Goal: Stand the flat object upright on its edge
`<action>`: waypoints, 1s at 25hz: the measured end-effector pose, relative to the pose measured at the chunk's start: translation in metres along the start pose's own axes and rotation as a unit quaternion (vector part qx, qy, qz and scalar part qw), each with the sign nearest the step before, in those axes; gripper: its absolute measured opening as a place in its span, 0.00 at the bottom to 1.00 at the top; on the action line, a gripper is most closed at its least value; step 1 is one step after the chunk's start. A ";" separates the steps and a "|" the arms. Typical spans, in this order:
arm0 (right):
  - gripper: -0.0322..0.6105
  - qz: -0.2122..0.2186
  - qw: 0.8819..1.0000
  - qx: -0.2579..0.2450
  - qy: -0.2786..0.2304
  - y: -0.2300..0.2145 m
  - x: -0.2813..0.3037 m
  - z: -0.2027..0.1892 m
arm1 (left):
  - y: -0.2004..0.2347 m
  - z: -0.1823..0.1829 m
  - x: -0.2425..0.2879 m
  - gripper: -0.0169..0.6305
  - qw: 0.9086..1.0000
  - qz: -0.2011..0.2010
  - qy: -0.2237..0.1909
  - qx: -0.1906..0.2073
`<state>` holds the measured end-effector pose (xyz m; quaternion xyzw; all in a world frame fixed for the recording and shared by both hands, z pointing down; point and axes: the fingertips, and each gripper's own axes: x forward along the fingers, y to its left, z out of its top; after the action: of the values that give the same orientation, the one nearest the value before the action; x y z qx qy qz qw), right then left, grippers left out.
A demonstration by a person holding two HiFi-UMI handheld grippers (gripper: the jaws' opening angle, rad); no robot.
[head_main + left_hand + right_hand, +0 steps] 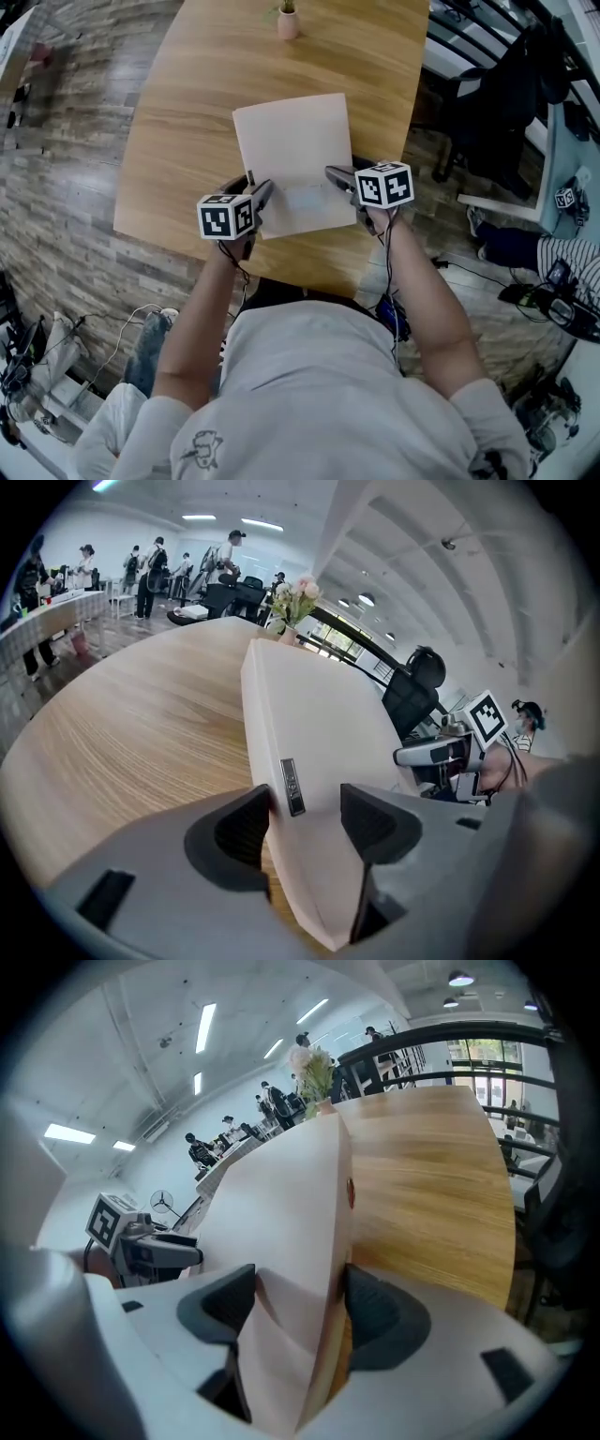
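Observation:
A flat pale box (pixel 291 155) lies on the wooden table (pixel 187 122), its near edge toward me. My left gripper (pixel 263 192) holds the near left corner and my right gripper (pixel 336 175) the near right corner. In the left gripper view the box (pixel 319 714) runs between the jaws (pixel 305 813), both pads against it, a small grey label on its side edge. In the right gripper view the box (pixel 281 1213) sits likewise between the pads (pixel 300 1302). Its near edge looks raised off the table, the far edge still down.
A small pink vase with flowers (pixel 288 21) stands at the table's far end, beyond the box. A dark office chair (pixel 506 84) and a seated person's legs (pixel 525 248) are off the table's right side. The table's near edge runs just under my grippers.

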<state>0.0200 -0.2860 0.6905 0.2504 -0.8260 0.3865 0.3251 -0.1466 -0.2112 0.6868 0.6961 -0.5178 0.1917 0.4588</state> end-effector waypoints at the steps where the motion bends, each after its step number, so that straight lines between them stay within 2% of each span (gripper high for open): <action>1: 0.53 -0.002 1.000 -0.005 -0.004 0.001 -0.006 -0.001 | -0.005 0.000 -0.003 0.40 1.000 0.001 -0.004 0.004; 7: 0.52 -0.010 0.999 -0.023 -0.029 0.013 -0.042 -0.006 | -0.033 -0.003 -0.029 0.40 0.999 0.014 -0.032 0.024; 15: 0.51 -0.011 0.995 -0.059 -0.075 0.036 -0.097 -0.006 | -0.076 0.003 -0.071 0.40 0.994 0.035 -0.078 0.074; 25: 0.50 -0.020 0.981 -0.112 -0.154 0.075 -0.169 0.009 | -0.125 0.024 -0.134 0.40 0.977 0.056 -0.155 0.136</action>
<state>0.0791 -0.2228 0.5270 0.2852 -0.8992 0.2419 0.2271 -0.0913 -0.1527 0.5205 0.7428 -0.5903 0.1755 0.2626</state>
